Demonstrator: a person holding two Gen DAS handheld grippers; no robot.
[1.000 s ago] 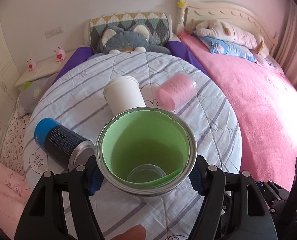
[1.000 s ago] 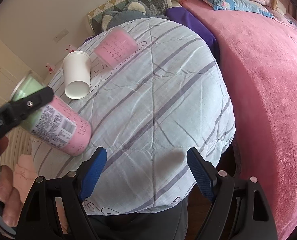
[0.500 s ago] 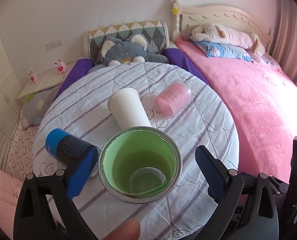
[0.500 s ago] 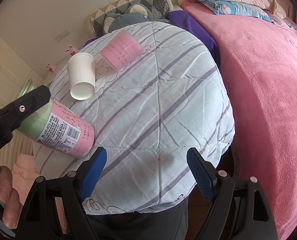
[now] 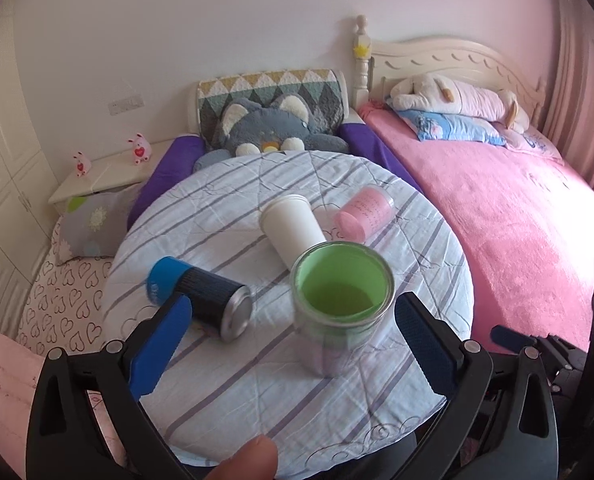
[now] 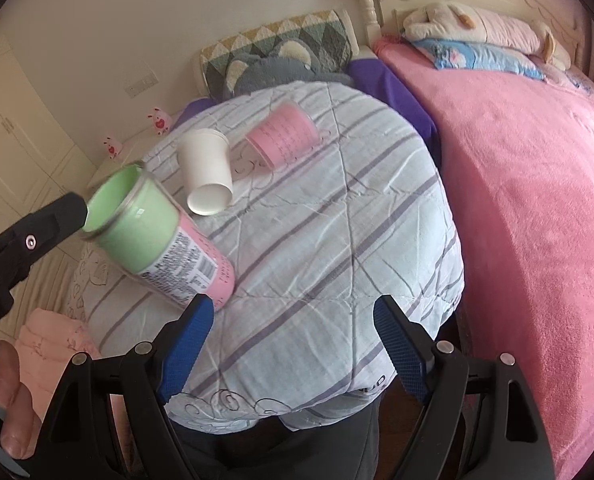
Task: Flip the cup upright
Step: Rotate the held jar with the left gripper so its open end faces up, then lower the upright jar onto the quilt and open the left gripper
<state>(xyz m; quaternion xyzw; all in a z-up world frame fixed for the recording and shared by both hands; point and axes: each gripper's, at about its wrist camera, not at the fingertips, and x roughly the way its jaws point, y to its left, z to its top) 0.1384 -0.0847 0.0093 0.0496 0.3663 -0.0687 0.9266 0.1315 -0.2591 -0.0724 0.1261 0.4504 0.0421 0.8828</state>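
A green and pink cup (image 5: 339,300) stands mouth up on the round striped table (image 5: 257,392); it also shows in the right wrist view (image 6: 157,240), where it looks upright or slightly tilted. My left gripper (image 5: 293,348) is open, its blue pads on either side of the cup and apart from it. A white cup (image 5: 293,230) lies on its side behind it, also in the right wrist view (image 6: 207,174). My right gripper (image 6: 293,344) is open and empty over the table's near edge.
A pink measuring cup (image 5: 363,214) and a blue and black can (image 5: 201,296) lie on their sides on the table. A pink bed (image 5: 497,216) is to the right. A plush toy (image 5: 273,128) sits behind the table.
The left gripper opened, let go of the green cup and drew back from it. The cup now stands on the table. The right gripper barely moved.
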